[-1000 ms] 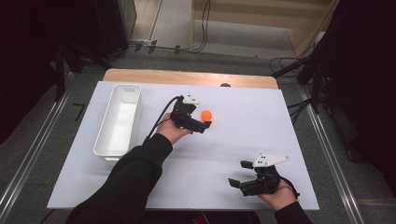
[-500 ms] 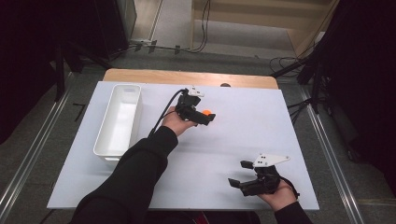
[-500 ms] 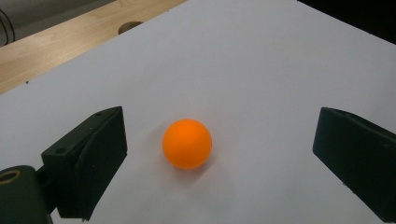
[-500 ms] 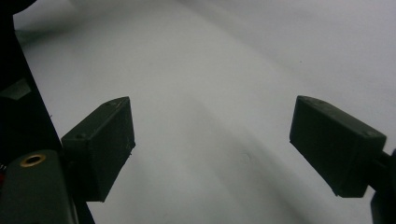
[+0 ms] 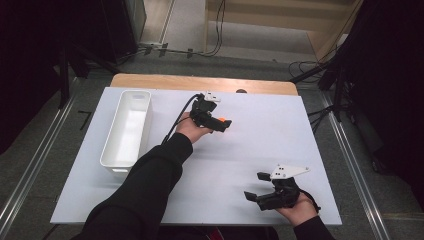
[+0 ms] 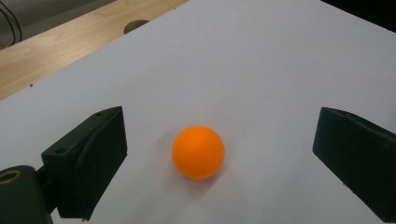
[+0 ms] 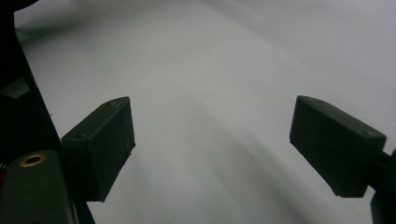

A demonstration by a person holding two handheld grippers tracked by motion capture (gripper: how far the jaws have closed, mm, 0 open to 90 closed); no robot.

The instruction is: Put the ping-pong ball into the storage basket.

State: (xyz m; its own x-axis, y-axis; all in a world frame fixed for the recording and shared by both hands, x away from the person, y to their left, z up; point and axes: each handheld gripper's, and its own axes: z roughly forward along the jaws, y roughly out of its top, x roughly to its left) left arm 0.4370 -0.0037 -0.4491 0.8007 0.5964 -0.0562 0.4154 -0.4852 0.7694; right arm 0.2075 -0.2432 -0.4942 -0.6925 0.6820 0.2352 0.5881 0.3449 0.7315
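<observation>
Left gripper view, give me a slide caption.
Open left claw straddles an orange ball resting on the white table.

Black sleeves; each black gripper (image 5: 220, 122) carries a grey three-cornered plate.

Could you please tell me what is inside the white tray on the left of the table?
The white tray looks empty; its near inside wall hides a strip of floor. The orange ball lies outside it.

Ball (image 5: 220, 120) in high view: mostly hidden behind left gripper (image 5: 223, 125), just an orange sliver showing. Left gripper view: both jaws cut off by bottom edge, right one also by right edge. Right gripper view: surface blurred; dark shape at left edge unidentifiable.
</observation>
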